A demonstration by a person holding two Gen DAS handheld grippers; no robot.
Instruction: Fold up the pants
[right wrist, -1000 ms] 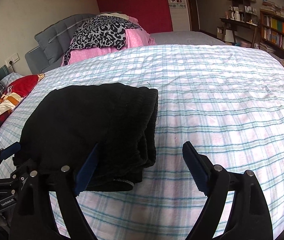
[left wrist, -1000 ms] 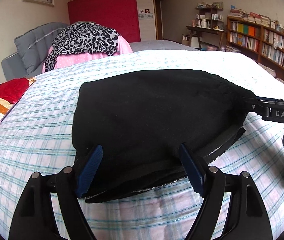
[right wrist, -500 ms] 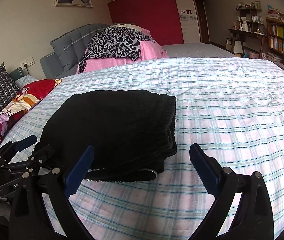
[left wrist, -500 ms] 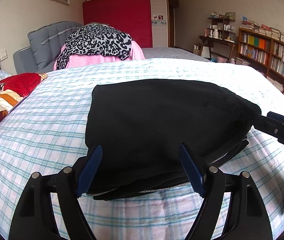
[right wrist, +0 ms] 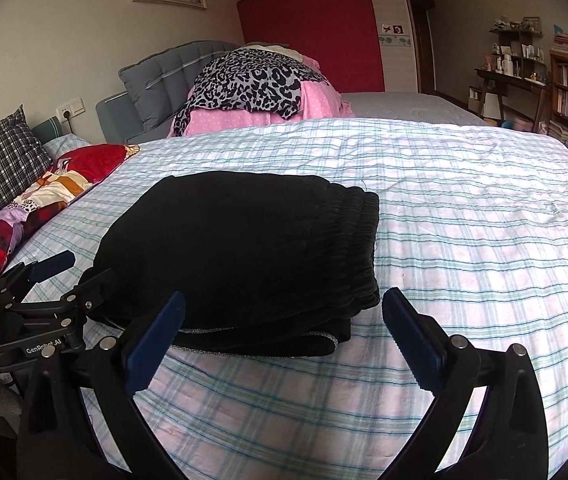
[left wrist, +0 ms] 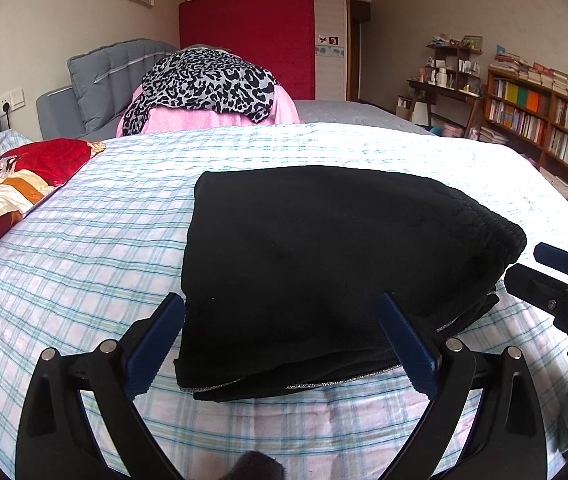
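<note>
The black pants (left wrist: 344,248) lie folded into a thick stack on the plaid bed sheet (left wrist: 84,260), elastic waistband to the right. My left gripper (left wrist: 280,304) sits at the stack's near edge with its jaws opening. The fabric edge lies between the blue pads (left wrist: 156,340), which do not press on it. In the right wrist view the pants (right wrist: 244,240) lie just beyond my open right gripper (right wrist: 284,298), nothing clamped in it. Each gripper shows in the other's view: the right (left wrist: 528,264) beside the waistband, the left (right wrist: 84,268) at the stack's left corner.
A heap of leopard-print and pink clothes (left wrist: 208,88) rests at the bed's far side by a grey headboard (left wrist: 112,76). Red patterned bedding (left wrist: 24,172) and a checked pillow (right wrist: 0,164) lie left. Bookshelves (left wrist: 544,120) line the right wall. Bare sheet (right wrist: 484,240) spreads right of the pants.
The left jaws have spread wider and let go of the pants' near edge. The right jaws have widened too, and the right gripper has drawn back from the waistband end.
</note>
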